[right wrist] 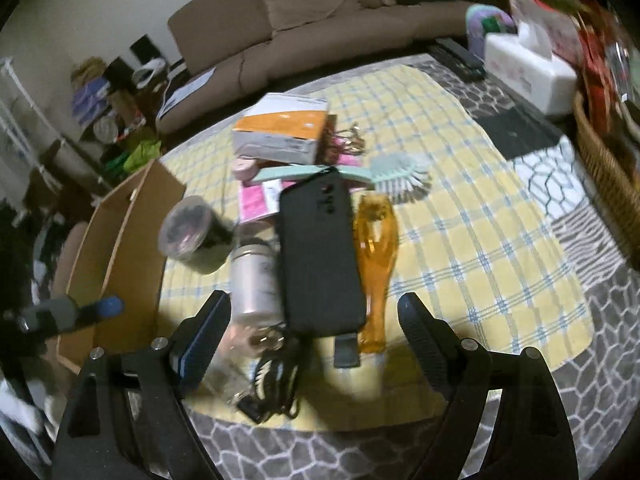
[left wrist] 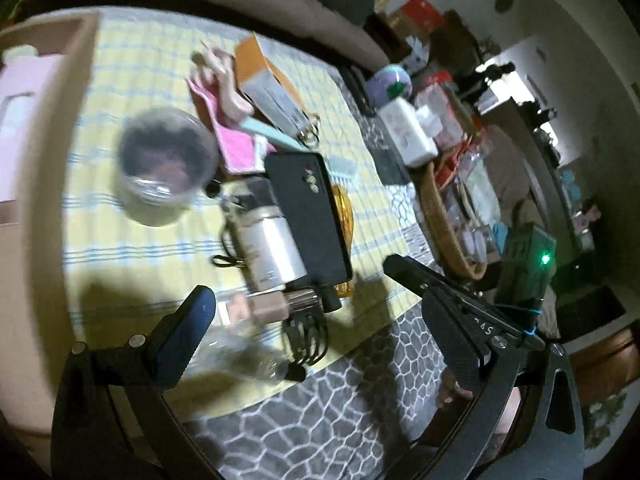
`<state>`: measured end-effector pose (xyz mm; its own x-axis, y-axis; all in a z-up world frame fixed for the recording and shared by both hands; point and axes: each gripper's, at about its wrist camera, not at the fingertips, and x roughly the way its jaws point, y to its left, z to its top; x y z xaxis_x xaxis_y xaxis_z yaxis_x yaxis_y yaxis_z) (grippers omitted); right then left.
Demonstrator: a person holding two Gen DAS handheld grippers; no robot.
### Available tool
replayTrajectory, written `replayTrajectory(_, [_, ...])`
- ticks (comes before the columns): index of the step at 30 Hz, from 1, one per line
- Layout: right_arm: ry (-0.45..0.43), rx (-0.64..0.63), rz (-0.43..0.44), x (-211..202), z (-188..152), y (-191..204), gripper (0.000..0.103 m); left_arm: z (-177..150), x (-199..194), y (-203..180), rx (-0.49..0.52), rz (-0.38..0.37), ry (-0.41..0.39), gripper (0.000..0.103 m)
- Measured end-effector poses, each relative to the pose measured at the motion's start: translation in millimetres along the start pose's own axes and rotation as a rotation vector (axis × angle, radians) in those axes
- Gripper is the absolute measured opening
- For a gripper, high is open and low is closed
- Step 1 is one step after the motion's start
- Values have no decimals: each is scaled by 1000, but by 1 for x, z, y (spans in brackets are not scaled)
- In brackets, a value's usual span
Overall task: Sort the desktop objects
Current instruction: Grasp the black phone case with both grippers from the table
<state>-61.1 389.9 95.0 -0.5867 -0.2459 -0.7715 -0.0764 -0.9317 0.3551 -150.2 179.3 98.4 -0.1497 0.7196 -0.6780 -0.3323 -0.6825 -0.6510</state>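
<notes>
A pile of objects lies on a yellow checked cloth [right wrist: 480, 240]. A black phone [right wrist: 320, 256] lies on top, also in the left wrist view [left wrist: 306, 216]. Beside it are an orange brush [right wrist: 374, 264], a silver can [right wrist: 254, 280], a mint brush [right wrist: 396, 176], an orange-white box [right wrist: 282, 128], a clear jar [right wrist: 192, 232] and a black cable [right wrist: 276, 376]. My right gripper [right wrist: 314, 320] is open and empty, just short of the phone's near end. My left gripper [left wrist: 304, 308] is open and empty over the pile's near end, above a lipstick tube [left wrist: 276, 306].
A cardboard box [right wrist: 116, 248] stands left of the pile; it also shows in the left wrist view [left wrist: 44, 160]. A wicker basket [right wrist: 608, 168] and a white tissue box [right wrist: 528, 68] stand at the right. A brown sofa [right wrist: 304, 20] is behind the table.
</notes>
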Motion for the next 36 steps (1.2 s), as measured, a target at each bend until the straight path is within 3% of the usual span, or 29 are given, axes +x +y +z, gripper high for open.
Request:
replayTrajectory(2, [0,28,19,8,0,-12,83,4,18,-2,-4,-9,23,103])
replayTrajectory(10, [24,82,37,28,-3,-50,47,23,82,-24,-5,13,89,103])
replayTrajectory(16, [10,133,218,27,-4,-58,47,27,105,-27,-39,-28,110,103])
replayTrajectory(20, [47,127,274,35,-5,-51,47,31,109,-27,-33,-27,103,103])
replayTrajectory(24, [86,68,193,44,-9,-41,47,35,103,-21,-20,-17,107,102])
replayTrajectory(32, [99,55,306,48,-12,-17,47,28,88,-5,-23,-22,127,102])
replayTrajectory(36, [110,15,309,52,-13,0,47,29,81,3,-48,-25,122,102])
